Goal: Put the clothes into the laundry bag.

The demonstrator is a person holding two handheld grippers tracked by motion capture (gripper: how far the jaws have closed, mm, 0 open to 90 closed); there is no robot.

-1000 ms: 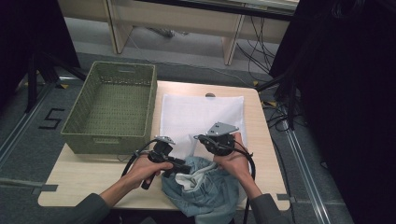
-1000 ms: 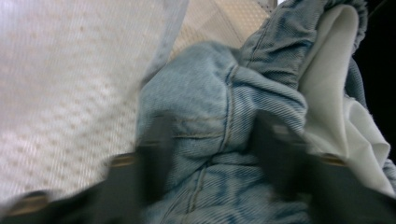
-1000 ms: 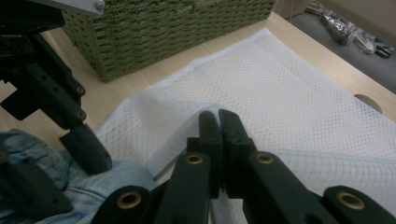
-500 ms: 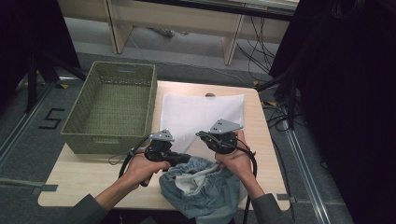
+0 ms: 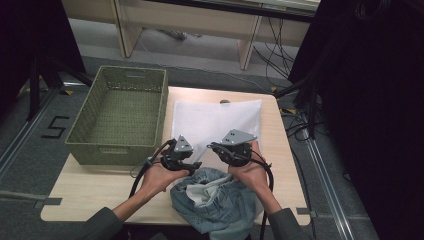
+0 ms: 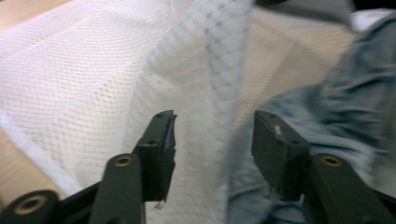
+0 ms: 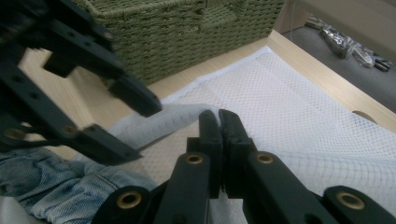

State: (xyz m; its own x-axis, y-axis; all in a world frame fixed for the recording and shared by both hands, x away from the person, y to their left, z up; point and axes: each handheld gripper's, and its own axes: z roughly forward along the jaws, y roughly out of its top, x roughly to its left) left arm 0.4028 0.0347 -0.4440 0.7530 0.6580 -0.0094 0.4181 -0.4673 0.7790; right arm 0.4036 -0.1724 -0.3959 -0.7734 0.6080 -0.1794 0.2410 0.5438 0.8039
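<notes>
Table [image 5: 100,187] carries a green basket [image 5: 120,112] at its left, a white mesh bag [image 5: 215,120] beside it, and denim jeans [image 5: 220,200] overhanging the near edge. Right gripper [image 7: 218,116] is clamped on the mesh bag's near edge. Left gripper [image 6: 212,140] has just been opening, jaws apart around raised mesh, gripping nothing, bare wood to its left.

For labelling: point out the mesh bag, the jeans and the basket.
mesh bag [image 5: 215,120], high view, flat middle.
jeans [image 5: 220,205], high view, bunched denim.
basket [image 5: 85,131], high view, left rim.

L gripper [image 5: 192,164] jaws just been opening, now apart, nothing pinched; R gripper [image 5: 216,148] at its 3 o'clock, jaws pressed together.
</notes>
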